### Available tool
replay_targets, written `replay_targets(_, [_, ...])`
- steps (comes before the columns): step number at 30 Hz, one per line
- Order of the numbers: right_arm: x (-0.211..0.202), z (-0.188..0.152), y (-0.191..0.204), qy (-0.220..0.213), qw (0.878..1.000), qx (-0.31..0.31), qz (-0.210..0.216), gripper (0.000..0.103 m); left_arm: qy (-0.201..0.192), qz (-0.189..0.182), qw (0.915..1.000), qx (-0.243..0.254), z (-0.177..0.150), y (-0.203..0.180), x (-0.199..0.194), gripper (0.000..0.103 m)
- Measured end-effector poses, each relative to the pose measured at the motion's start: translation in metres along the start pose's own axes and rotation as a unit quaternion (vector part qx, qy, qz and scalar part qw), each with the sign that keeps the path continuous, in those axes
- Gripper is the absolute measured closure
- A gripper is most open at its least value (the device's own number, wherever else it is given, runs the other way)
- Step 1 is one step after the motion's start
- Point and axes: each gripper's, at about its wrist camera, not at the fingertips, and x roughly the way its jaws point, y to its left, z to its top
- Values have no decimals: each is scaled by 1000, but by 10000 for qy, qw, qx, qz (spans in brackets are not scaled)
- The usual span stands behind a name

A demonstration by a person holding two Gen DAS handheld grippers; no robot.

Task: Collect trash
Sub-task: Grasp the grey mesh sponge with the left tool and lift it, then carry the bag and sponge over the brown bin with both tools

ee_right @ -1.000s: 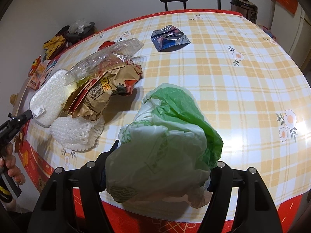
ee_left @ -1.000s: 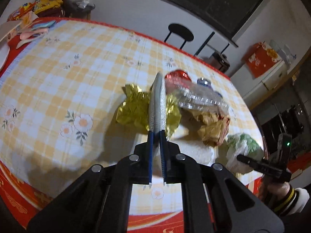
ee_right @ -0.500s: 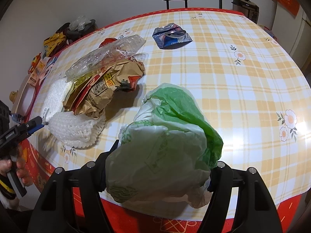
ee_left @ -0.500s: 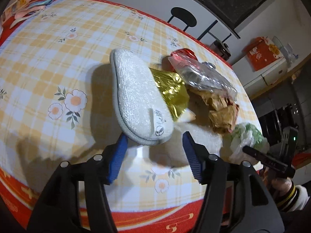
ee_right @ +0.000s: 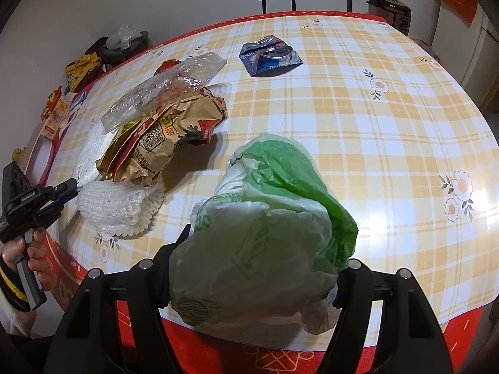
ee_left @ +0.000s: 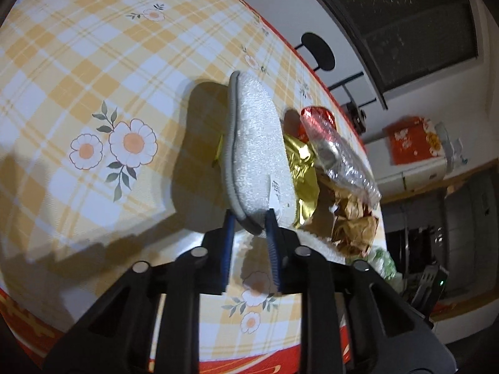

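White padded insole: clamped at heel by left hand-held gripper, jaws just closing.
Green plastic bag: clamped in right hand-held gripper.
Next: carry insole beside bag.

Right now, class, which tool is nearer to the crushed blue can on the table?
Right. The right tool, holding the green bag, faces the crushed blue can across open tablecloth. The left tool sits at the table's left edge, beyond the trash pile.
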Motion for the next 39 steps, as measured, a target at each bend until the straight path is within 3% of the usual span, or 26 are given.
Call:
replay_targets(3, [-1, 0, 1, -14, 10000, -10, -2, 34, -156, -28, 9999, 49, 3, -4, -4, 87])
replay_targets(8, [-3, 1, 1, -71, 10000, 19, 5, 34, -470, 19, 9975, 529, 4, -26, -26, 92])
replay_targets(11, [-5, 3, 2, -117, 9999, 17, 21, 34, -706, 41, 9931, 936, 3, -45, -45, 93])
replay_targets(20, [-17, 12, 10, -345, 9993, -39, 104, 34, -1179, -150, 9814, 1506, 3, -89, -85, 93])
replay_targets(28, [-52, 27, 13, -848, 9961, -142, 187, 34, -1479, -399, 9679, 1995, 0, -138, -106, 93])
replay_targets(34, [-97, 32, -6, -1388, 9902, -47, 169, 34, -1497, -691, 9583, 2333, -11, -184, -101, 93])
replay_targets(39, [-129, 31, -49, -1682, 9856, 157, 60, 34, -1438, -916, 9513, 2569, -27, -225, -89, 93])
